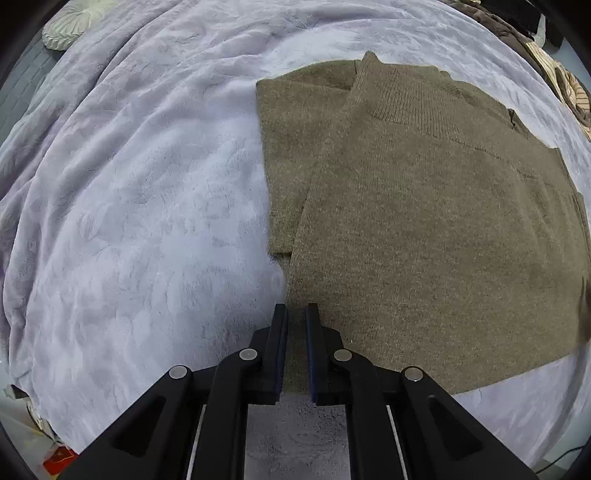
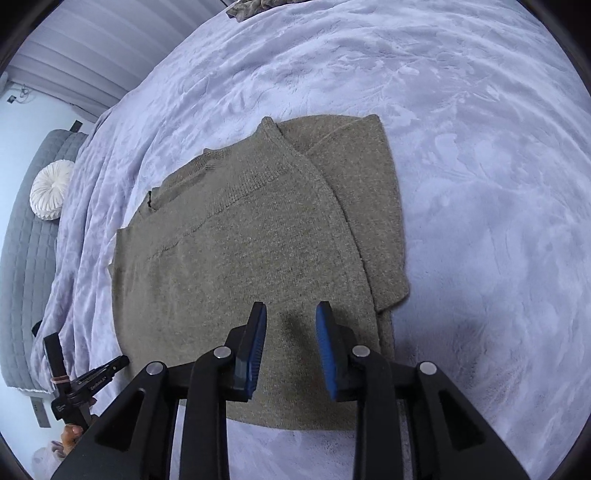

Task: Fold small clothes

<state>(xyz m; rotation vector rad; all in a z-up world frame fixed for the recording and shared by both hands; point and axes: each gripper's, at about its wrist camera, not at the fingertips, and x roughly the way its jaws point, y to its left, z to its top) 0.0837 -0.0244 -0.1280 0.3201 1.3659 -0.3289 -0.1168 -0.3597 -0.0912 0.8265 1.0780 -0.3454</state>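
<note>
While we held both tools over the bed, a brown knit sweater (image 1: 424, 221) lay flat on the lavender plush blanket (image 1: 147, 221), already partly folded, with one side panel turned in over the body and the ribbed collar (image 1: 406, 96) at the far end. In the left wrist view the sweater filled the right half of the scene, its straight left edge running from far to near, with bare blanket to the left of it.

Our left gripper (image 1: 296, 317) sat at the sweater's near left corner. Its jaws stood only a narrow gap apart, with a strip of the brown knit between them, and they appeared to pinch that edge.

Our right gripper (image 2: 291, 317) hung over the near part of the sweater (image 2: 240, 266). Its jaws were partly open, blue pads facing each other, with the knit visible between them and nothing held; whether the tips touched the cloth we could not tell. A soft shadow lay on the fabric between them.

In the right wrist view a round white pleated cushion (image 2: 51, 190) rested against a grey quilted headboard (image 2: 26, 258) at the far left, and the blanket (image 2: 480, 184) spread wide to the right of the sweater. A dark crumpled garment (image 1: 495, 22) lay at the far right edge in the left wrist view.
</note>
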